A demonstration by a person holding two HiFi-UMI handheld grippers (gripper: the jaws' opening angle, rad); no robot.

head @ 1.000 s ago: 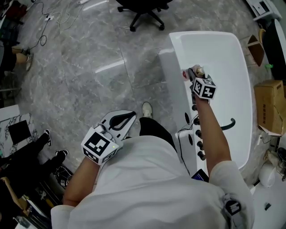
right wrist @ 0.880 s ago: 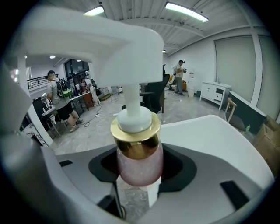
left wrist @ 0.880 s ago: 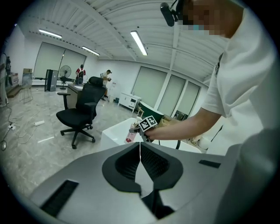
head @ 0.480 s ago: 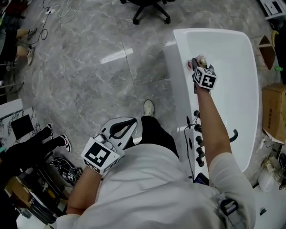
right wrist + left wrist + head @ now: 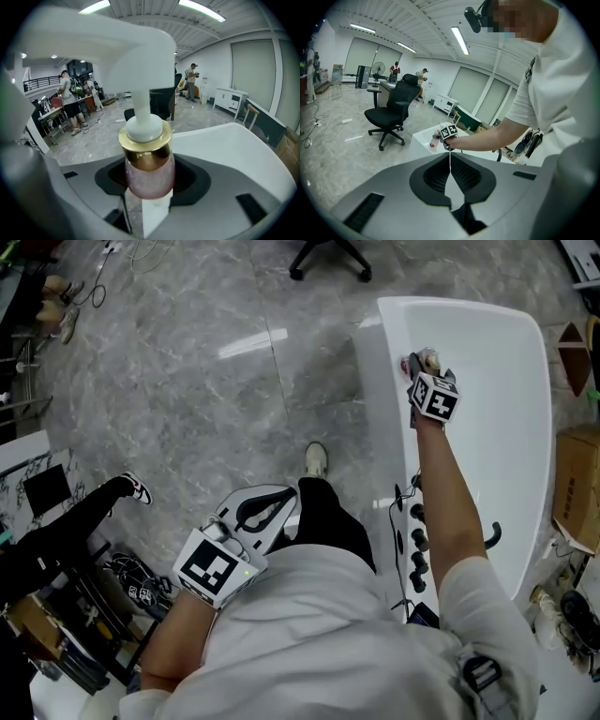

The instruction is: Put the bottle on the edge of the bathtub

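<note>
A pink pump bottle with a gold collar and white pump head stands upright between the jaws of my right gripper, which is shut on its body. In the head view the right gripper holds the bottle over the left rim of the white bathtub, near its far end. I cannot tell whether the bottle's base touches the rim. My left gripper hangs by the person's left hip, its jaws shut and empty. In the left gripper view the left gripper points toward the bottle.
Black taps and knobs line the tub's near rim. An office chair stands on the grey marble floor beyond the tub. Cardboard boxes sit to the tub's right. A bystander's legs and cluttered gear lie at the left.
The right gripper has carried the bottle a little farther along the tub's left rim. The left gripper has stayed at the hip. The bystander's legs at the left have shifted.
</note>
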